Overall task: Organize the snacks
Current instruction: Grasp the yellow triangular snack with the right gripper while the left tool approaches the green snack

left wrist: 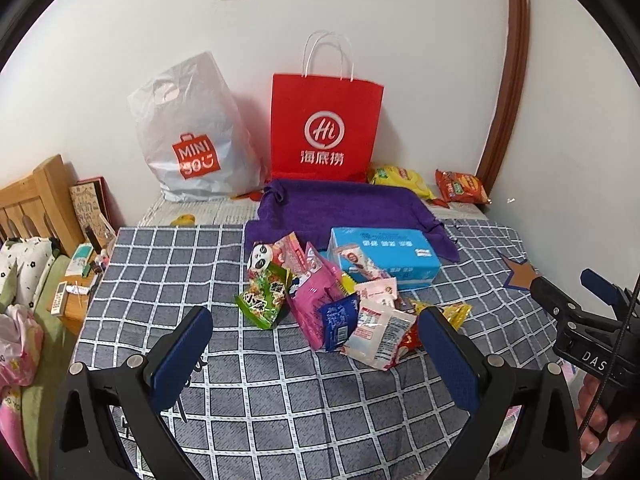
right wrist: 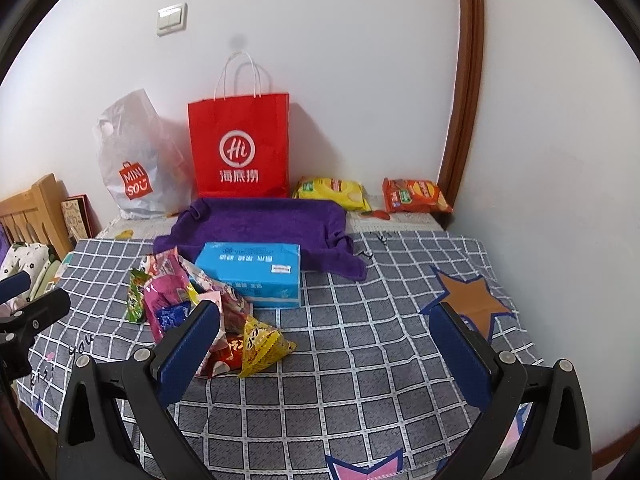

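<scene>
Grey checked cloth [right wrist: 360, 380] covers the bed. Red paper carrier bag [right wrist: 240, 148] upright against the wall. Heap of mixed foil snack packets [left wrist: 332, 304] lies mid-cloth, touching the blue tissue box [left wrist: 388, 256]. Left gripper [left wrist: 316, 364] and right gripper [right wrist: 324, 360]: jaws apart, empty. Judged step: approach; next, single out one packet.

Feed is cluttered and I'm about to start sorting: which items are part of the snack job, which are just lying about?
Job: snack pile, yellow chip bag, orange chip bag, red paper bag, white plastic bag.

Lying about: blue tissue box, purple towel, remote.
</scene>
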Motion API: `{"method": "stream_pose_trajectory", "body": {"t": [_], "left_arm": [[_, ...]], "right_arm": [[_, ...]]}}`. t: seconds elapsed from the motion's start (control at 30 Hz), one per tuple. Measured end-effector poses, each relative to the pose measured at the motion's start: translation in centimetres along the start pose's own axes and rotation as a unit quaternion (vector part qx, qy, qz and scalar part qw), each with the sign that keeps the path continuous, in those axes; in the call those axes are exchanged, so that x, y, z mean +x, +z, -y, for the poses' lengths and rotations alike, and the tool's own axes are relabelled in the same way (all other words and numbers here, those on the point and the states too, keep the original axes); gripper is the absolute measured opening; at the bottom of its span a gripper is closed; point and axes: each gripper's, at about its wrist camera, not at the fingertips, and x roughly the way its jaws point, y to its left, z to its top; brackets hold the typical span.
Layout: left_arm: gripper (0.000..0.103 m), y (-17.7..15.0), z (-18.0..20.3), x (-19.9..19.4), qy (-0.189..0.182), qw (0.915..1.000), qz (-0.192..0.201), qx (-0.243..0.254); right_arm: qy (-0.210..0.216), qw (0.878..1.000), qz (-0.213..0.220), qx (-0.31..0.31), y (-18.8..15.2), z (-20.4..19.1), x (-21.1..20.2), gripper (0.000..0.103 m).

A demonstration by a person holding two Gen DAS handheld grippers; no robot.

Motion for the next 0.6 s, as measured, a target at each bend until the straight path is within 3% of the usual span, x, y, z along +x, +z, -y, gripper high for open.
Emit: {"method": "stream_pose_trajectory", "body": {"t": [0.33, 0.6], "left_arm": [[0.102, -0.8, -1.6, 4.8, 0.004, 0.999, -0.043, -0.014], [0.102, -1.6, -3.3, 8.1, 0.009, 0.9972, -0.071, -0.023]], "right_arm": [[0.026, 0.997, -0.067, 0.011, -1.7, -0.5, 6.0, 0.102], [0.051, 0.992, -0.118, 0.008, -3.8, -2.3, 11.1, 0.088]]}}
